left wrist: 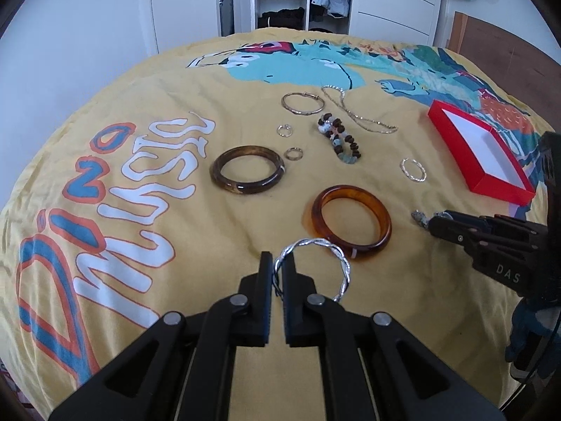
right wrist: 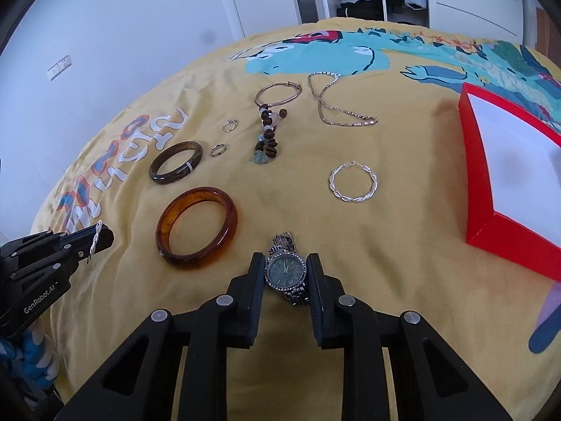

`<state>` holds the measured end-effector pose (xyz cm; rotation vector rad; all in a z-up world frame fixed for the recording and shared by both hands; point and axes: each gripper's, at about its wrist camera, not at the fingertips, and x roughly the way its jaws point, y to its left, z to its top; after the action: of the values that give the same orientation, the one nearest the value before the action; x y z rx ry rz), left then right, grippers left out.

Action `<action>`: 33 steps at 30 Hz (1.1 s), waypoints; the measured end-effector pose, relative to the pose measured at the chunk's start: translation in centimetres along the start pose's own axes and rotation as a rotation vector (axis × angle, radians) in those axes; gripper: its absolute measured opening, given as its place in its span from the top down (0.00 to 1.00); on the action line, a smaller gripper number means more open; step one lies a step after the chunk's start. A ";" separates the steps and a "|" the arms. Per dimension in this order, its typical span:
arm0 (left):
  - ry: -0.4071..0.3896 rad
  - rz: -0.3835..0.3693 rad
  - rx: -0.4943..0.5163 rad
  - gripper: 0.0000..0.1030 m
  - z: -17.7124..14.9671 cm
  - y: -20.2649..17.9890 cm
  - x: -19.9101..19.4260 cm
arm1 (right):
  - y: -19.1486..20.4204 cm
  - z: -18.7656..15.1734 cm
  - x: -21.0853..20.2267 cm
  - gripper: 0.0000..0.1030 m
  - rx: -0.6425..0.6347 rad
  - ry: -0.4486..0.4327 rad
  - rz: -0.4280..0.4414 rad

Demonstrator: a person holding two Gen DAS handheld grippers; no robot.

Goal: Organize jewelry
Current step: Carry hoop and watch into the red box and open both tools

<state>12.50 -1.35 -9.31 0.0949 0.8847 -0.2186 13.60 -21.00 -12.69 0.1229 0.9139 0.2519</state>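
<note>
Bedspread [left wrist: 147, 210] "Dino", left tool [right wrist: 100, 236] "GenRobot.AI"

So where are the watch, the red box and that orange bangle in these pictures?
watch [right wrist: 285, 269]: right wrist view, on its round dial, between the gripper's fingers.
red box [right wrist: 474, 161]: right wrist view, on its red left wall.
orange bangle [left wrist: 380, 214]: left wrist view, on the right side of its ring.

Both the left hand-held gripper [left wrist: 277, 263] and the right hand-held gripper [right wrist: 284, 266] are matte black plastic linkages with round silver pivot pins, ribbed inner pads and white lettering on their sides.
</note>
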 end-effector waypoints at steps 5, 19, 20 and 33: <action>-0.028 -0.008 -0.003 0.96 0.2 -0.1 -2.8 | 0.9 -0.7 -3.1 0.77 0.019 -0.029 0.011; -0.104 -0.117 0.082 0.96 5.6 -8.3 -5.3 | -2.8 0.8 -11.6 0.77 0.049 -0.178 -0.046; -0.108 -0.134 0.093 0.96 6.4 -9.5 -4.9 | -3.7 1.1 -11.9 0.77 0.051 -0.185 -0.058; -0.048 -0.301 0.271 0.96 16.0 -26.9 7.9 | -21.6 6.4 -9.2 0.77 0.181 -0.217 -0.231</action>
<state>23.23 -31.49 -5.12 0.2075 0.8157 -0.6193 16.84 -44.24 -6.37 0.2059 0.7263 -0.0584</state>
